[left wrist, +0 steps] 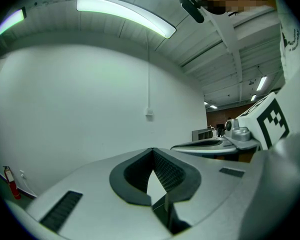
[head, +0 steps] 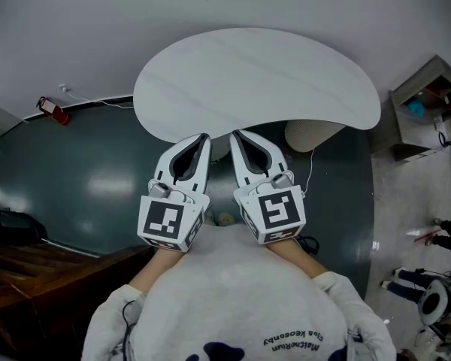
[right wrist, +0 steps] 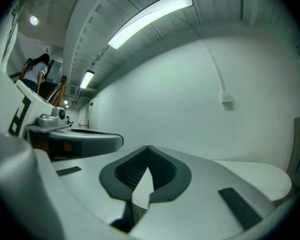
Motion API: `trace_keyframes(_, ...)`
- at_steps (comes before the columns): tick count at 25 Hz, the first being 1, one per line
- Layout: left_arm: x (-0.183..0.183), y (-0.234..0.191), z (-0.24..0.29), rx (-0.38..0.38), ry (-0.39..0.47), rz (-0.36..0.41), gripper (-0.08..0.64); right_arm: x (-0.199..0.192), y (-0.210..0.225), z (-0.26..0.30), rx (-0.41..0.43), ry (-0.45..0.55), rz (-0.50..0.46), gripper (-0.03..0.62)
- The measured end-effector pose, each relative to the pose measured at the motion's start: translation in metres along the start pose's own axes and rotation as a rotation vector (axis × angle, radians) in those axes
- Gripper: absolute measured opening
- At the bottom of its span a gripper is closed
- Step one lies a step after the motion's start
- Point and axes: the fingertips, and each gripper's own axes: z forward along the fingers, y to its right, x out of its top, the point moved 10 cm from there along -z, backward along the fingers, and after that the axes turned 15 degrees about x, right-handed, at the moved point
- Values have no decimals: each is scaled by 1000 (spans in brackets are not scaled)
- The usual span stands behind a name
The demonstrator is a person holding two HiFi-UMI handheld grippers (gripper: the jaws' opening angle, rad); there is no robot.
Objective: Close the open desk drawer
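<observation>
The left tool and the right tool are held side by side in front of a grey sweatshirt. Each tool's marker cube is nearest the body and its jaws point away, toward the tabletop. In each tool's own view the jaws meet at their tips. Only a small slit is left behind the tips, and nothing is gripped in either tool.

The tool tips lie at the near edge of the white, kidney-shaped tabletop. Its long axis runs left to right across the head view, and its top is bare. A pale rounded base shows under its right end, with a thin white cable hanging beside it. The desk drawer shows in none of the views, so which way it faces cannot be told.

A dark teal floor lies around the tabletop. Farther off, a red fire extinguisher stands at the foot of the white wall. At the right an open grey cabinet holds a blue item and other things too small to tell.
</observation>
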Motion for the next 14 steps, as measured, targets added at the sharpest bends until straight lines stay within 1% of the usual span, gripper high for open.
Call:
trace_keyframes(5,-1,3,5,1,-18,-8,8,2,5,-2,12,-6,1,17)
trace_keyframes(14,-7,-3,-3,8,-22,-14,8,-1,-7,5,30,-2,4,17)
